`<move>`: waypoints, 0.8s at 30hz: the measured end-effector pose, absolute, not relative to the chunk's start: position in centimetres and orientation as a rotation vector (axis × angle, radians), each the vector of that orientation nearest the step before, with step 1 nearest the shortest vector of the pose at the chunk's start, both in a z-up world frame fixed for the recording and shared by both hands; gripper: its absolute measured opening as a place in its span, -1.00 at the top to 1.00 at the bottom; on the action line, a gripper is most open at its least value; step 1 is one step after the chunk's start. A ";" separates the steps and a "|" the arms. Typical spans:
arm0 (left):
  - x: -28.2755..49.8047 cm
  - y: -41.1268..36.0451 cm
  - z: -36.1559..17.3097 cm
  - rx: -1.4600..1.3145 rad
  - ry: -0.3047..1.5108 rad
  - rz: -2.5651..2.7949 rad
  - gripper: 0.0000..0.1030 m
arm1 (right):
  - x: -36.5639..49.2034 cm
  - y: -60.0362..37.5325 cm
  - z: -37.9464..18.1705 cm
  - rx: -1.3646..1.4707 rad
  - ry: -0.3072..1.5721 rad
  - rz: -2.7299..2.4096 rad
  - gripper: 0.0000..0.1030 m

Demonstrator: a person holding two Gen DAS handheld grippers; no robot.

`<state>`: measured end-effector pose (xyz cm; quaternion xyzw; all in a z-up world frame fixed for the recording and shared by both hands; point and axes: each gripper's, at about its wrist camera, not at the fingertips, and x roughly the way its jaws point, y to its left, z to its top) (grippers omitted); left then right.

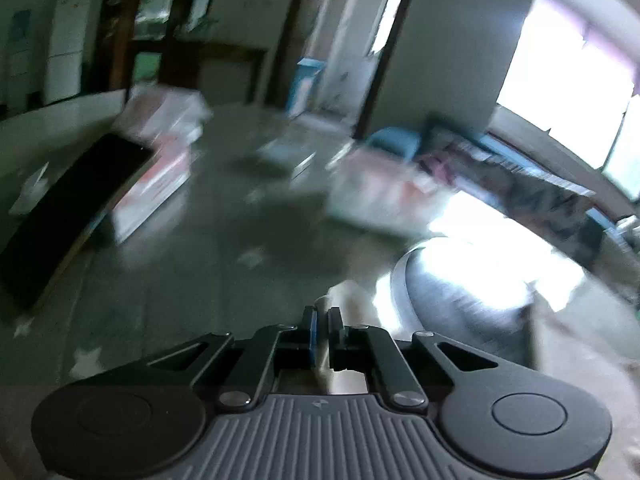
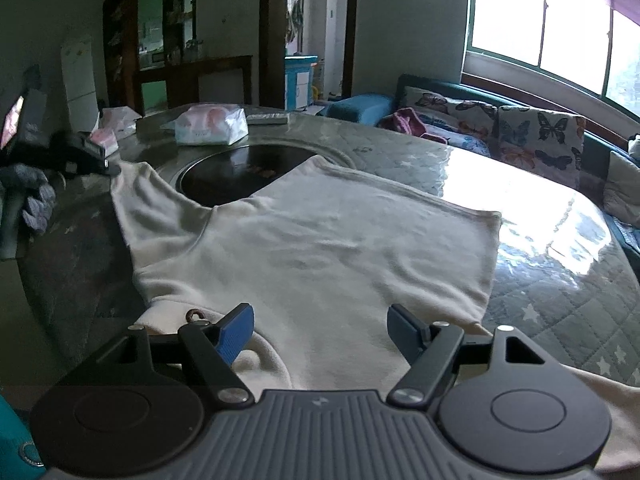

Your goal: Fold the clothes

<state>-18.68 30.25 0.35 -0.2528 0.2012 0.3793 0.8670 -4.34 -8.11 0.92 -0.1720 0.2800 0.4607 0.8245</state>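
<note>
A cream long-sleeved top (image 2: 320,248) lies spread flat on the round table (image 2: 540,280), one sleeve reaching to the far left. My right gripper (image 2: 320,332) is open just above the near edge of the top, empty. My left gripper (image 2: 96,156) shows in the right wrist view at the far left, at the sleeve's end. In the blurred left wrist view the left gripper (image 1: 323,320) is shut on a strip of the cream fabric (image 1: 344,300), which runs between its fingers.
A dark round inset (image 2: 240,172) sits in the table's middle, partly under the top. A tissue pack (image 2: 212,124), a remote (image 2: 268,119) and other packs stand at the far side. A butterfly-print sofa (image 2: 520,132) runs along the window. A grey cloth (image 2: 36,196) lies far left.
</note>
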 end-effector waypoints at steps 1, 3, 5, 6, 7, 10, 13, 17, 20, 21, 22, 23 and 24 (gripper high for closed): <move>-18.4 29.6 1.3 -0.521 0.398 0.765 0.90 | -4.3 -8.3 1.0 -0.359 0.594 0.976 -0.46; -17.6 28.1 3.4 -0.499 0.352 0.697 0.90 | -4.3 -8.6 1.1 -0.346 0.591 0.969 -0.46; -16.8 26.3 5.3 -0.481 0.316 0.618 0.90 | -4.3 -9.0 1.2 -0.333 0.588 0.961 -0.46; -16.4 25.4 6.2 -0.472 0.299 0.578 0.90 | -4.3 -9.2 1.3 -0.326 0.586 0.958 -0.46; -15.9 24.3 7.1 -0.462 0.283 0.533 0.90 | -4.3 -9.4 1.3 -0.320 0.585 0.956 -0.46; -14.3 21.0 9.1 -0.432 0.259 0.409 0.90 | -4.4 -10.3 1.3 -0.301 0.580 0.945 -0.46; -12.9 17.5 10.3 -0.405 0.250 0.281 0.90 | -4.3 -11.4 1.2 -0.278 0.579 0.927 -0.46; -11.1 13.1 10.6 -0.374 0.266 0.131 0.90 | -4.2 -12.8 1.0 -0.255 0.581 0.900 -0.46; -9.7 10.3 9.7 -0.356 0.306 0.041 0.90 | -4.0 -13.8 0.9 -0.236 0.583 0.878 -0.46; -9.1 9.5 9.3 -0.353 0.325 0.014 0.90 | -4.0 -14.2 0.9 -0.228 0.584 0.871 -0.46; -8.7 8.8 8.7 -0.350 0.345 -0.009 0.90 | -3.9 -14.6 0.8 -0.221 0.586 0.864 -0.46; -8.3 8.2 8.1 -0.346 0.368 -0.028 0.90 | -3.9 -14.9 0.8 -0.215 0.588 0.857 -0.46; -7.9 7.7 7.4 -0.345 0.393 -0.050 0.90 | -3.9 -15.2 0.8 -0.209 0.590 0.850 -0.46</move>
